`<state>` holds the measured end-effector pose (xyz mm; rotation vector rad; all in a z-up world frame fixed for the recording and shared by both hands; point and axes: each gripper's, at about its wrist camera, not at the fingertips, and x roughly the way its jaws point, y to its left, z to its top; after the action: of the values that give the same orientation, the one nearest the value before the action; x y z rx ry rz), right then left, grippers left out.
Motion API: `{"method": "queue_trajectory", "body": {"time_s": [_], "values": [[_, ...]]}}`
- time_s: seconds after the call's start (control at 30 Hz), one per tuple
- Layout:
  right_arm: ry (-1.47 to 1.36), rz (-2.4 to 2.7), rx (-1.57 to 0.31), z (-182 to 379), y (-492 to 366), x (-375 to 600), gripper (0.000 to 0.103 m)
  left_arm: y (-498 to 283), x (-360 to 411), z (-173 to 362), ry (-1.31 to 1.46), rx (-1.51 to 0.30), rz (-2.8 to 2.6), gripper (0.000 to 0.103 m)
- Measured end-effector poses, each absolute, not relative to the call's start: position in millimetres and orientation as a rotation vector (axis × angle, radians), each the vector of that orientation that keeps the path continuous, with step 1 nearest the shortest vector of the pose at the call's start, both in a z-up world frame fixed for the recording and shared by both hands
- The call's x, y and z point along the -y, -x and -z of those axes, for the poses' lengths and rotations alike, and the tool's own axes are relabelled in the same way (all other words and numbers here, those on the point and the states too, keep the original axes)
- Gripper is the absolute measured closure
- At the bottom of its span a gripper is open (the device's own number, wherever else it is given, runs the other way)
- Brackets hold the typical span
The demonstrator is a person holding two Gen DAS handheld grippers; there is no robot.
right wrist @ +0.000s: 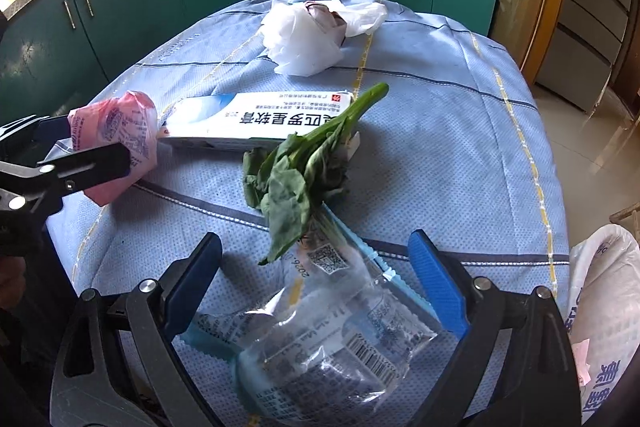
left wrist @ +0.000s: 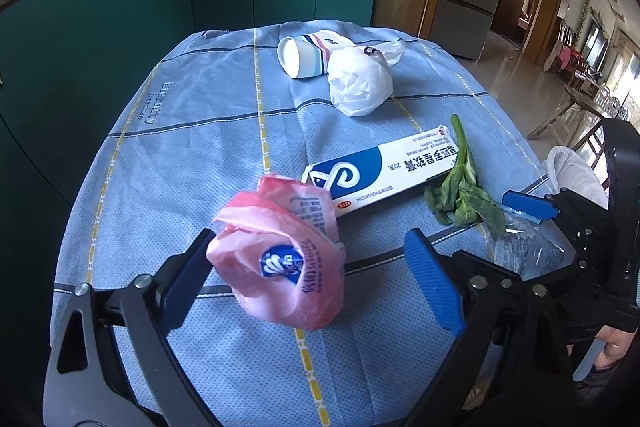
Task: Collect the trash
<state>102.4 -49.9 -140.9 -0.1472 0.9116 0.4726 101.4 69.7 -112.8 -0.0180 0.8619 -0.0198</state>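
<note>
A crumpled pink plastic bag (left wrist: 280, 259) lies on the blue tablecloth between the jaws of my left gripper (left wrist: 310, 243). The jaws stand wide; the left finger is at the bag's edge and the right finger is clear of it. My right gripper (right wrist: 316, 243) is open around a clear plastic wrapper (right wrist: 320, 339) with barcodes. A wilted green leaf (right wrist: 296, 171) lies just beyond, partly on the wrapper. Behind it lies a white and blue ointment box (right wrist: 256, 123). Farther back are a white plastic bag (left wrist: 360, 83) and a tipped paper cup (left wrist: 304, 55).
The table (left wrist: 200, 131) is oval, under a blue checked cloth. Green cabinets (left wrist: 120, 7) curve round its far side. A white bag (right wrist: 604, 307) stands open off the table's right edge. A tiled floor and a wooden doorway lie to the right.
</note>
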Motion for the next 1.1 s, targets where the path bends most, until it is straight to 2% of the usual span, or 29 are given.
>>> {"method": "queue_trajectory", "body": {"time_s": [0.1, 0.17, 0.27, 0.33, 0.43, 0.57, 0.63, 0.7, 0.83, 0.9, 0.97, 1.03, 1.1], "values": [[0.156, -0.475, -0.901, 140.8, -99.2, 50.4, 0.015, -101.2, -68.6, 114.2, 0.008, -0.867, 0.021, 0.015], [0.158, -0.475, -0.892, 139.1, -98.7, 50.6, 0.027, -101.8, -68.5, 115.1, 0.007, -0.870, 0.019, 0.019], [0.147, -0.477, -0.890, 136.8, -99.9, 53.2, 0.038, -101.9, -68.8, 116.2, -0.002, -0.868, 0.012, 0.028], [0.142, -0.476, -0.892, 135.9, -100.6, 54.8, 0.042, -102.0, -68.7, 117.6, -0.008, -0.873, 0.012, 0.033], [0.169, -0.447, -0.898, 135.8, -100.5, 54.5, 0.041, -102.5, -68.9, 121.1, 0.002, -0.888, 0.019, 0.033], [0.165, -0.398, -0.905, 139.4, -101.5, 59.7, 0.020, -103.9, -68.2, 123.1, 0.005, -0.894, 0.021, 0.033], [0.153, -0.390, -0.909, 141.1, -102.2, 62.8, 0.016, -104.4, -67.8, 123.0, 0.004, -0.895, 0.024, 0.030], [0.149, -0.387, -0.912, 141.8, -103.2, 64.3, 0.013, -105.3, -67.2, 122.2, 0.011, -0.892, 0.023, 0.027], [0.162, -0.414, -0.909, 141.7, -101.6, 61.0, 0.014, -108.8, -64.5, 120.2, 0.012, -0.887, 0.028, 0.026], [0.170, -0.441, -0.898, 139.9, -97.9, 56.7, 0.021, -110.5, -61.5, 120.1, -0.001, -0.885, 0.030, 0.027], [0.181, -0.464, -0.888, 137.3, -95.1, 53.0, 0.041, -111.2, -57.5, 120.7, -0.017, -0.884, 0.032, 0.036], [0.178, -0.486, -0.884, 135.2, -93.9, 50.6, 0.054, -110.4, -54.8, 121.8, -0.029, -0.884, 0.033, 0.038], [0.174, -0.495, -0.882, 134.3, -93.3, 49.7, 0.055, -109.3, -53.4, 121.2, -0.045, -0.876, 0.030, 0.039]]}}
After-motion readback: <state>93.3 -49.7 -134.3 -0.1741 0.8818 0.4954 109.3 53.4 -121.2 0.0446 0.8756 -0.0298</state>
